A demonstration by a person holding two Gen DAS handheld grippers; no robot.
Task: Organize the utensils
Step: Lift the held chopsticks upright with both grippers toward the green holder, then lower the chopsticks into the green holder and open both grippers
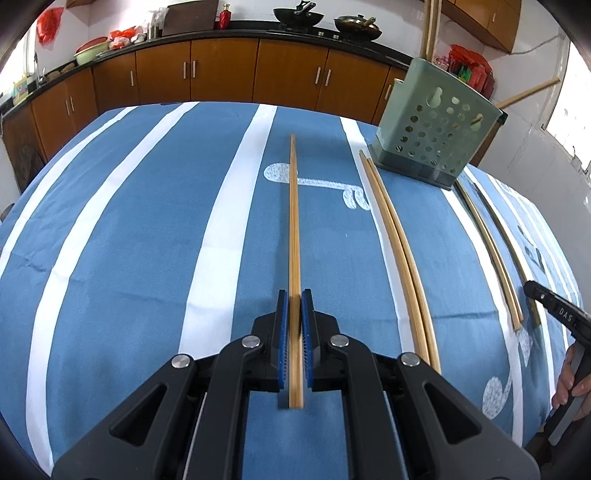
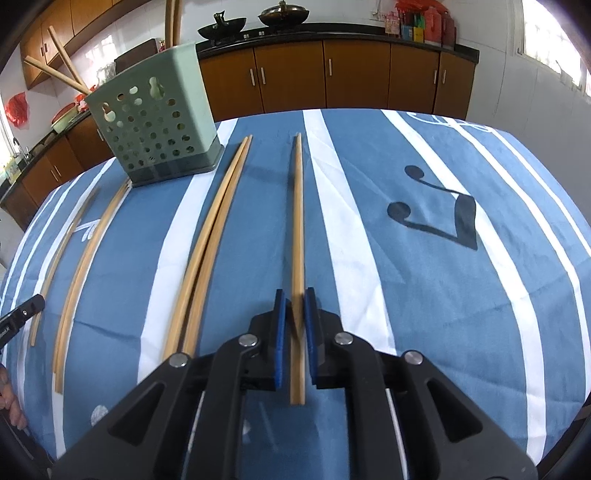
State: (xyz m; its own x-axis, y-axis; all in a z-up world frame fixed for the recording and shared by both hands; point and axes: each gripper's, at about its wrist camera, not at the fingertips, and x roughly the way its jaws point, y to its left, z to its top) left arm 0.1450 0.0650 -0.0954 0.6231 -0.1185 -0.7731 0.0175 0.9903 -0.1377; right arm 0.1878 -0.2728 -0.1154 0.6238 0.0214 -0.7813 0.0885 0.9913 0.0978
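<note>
Lying between each gripper's [image 1: 294,301] pads, a chopstick pair [image 1: 294,236]

Across the top of both frames, brown wooden base cabinets [image 1: 221,74] under a black countertop [image 1: 258,33], with two dark woks [image 2: 221,27]. White tiled walls [image 2: 495,81]. Bright window [image 2: 546,33] at upper right. Below, a blue tablecloth with white stripes [image 1: 129,240].

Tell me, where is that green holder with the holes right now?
The green holder stands upright at the table's far edge, right of centre in the left view, left in the right view, just beyond the loose chopstick pairs.
</note>
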